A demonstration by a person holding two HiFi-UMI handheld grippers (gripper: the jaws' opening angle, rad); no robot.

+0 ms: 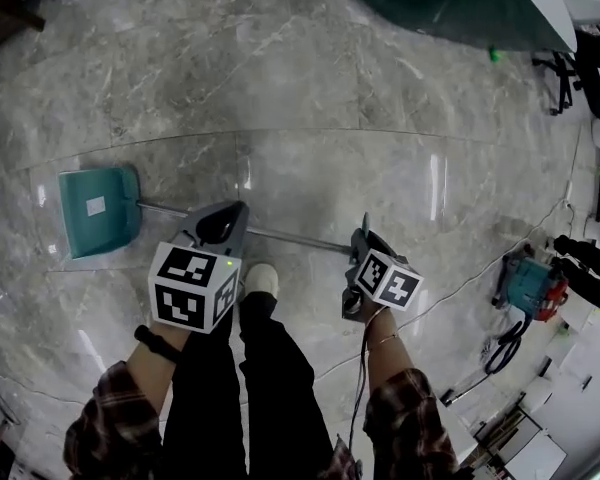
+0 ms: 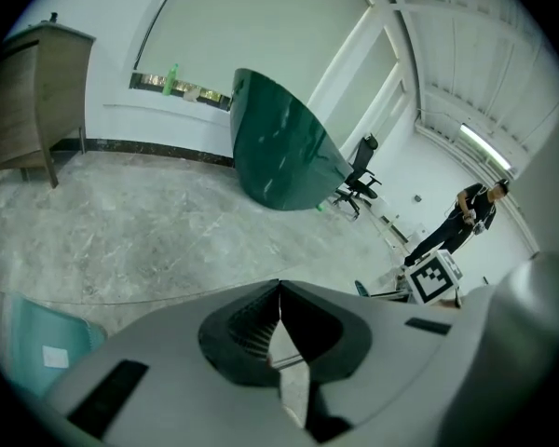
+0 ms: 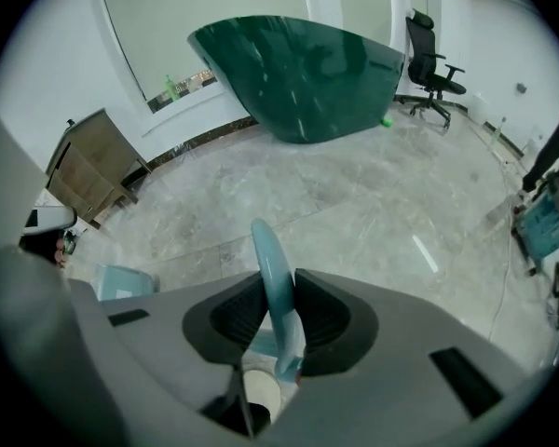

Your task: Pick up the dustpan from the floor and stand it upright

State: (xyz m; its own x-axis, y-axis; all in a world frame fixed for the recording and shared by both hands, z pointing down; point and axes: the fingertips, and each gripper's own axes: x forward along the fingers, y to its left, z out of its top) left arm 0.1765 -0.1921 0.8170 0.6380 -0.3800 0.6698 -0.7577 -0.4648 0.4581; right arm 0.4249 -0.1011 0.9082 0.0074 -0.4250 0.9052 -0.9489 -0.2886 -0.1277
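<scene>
The dustpan lies nearly level and low over the floor, its teal scoop out to the person's left. Whether the scoop rests on the stone or hangs just clear of it cannot be told. A thin metal pole runs from the scoop to a teal grip at the far end.

The right gripper has its fingers clamped on that teal grip, which stands up between them. The left gripper is closed around the pole nearer the scoop, with its fingertips meeting above it.

The dustpan looks light and stiff, a plastic scoop on a hollow tube. The weight probably sits at the scoop end, so that end would swing down as the grip rises. The bare pole is smooth and may slide or twist in a hold. The moulded grip is the surer place to hold it, with the second hold on the pole steadying the swing.

The floor is polished grey marble, hard and likely slick under a plastic edge. A clear sheet lies on it under the dustpan. Further off are a large dark green panel, an office chair and a wooden cabinet.
</scene>
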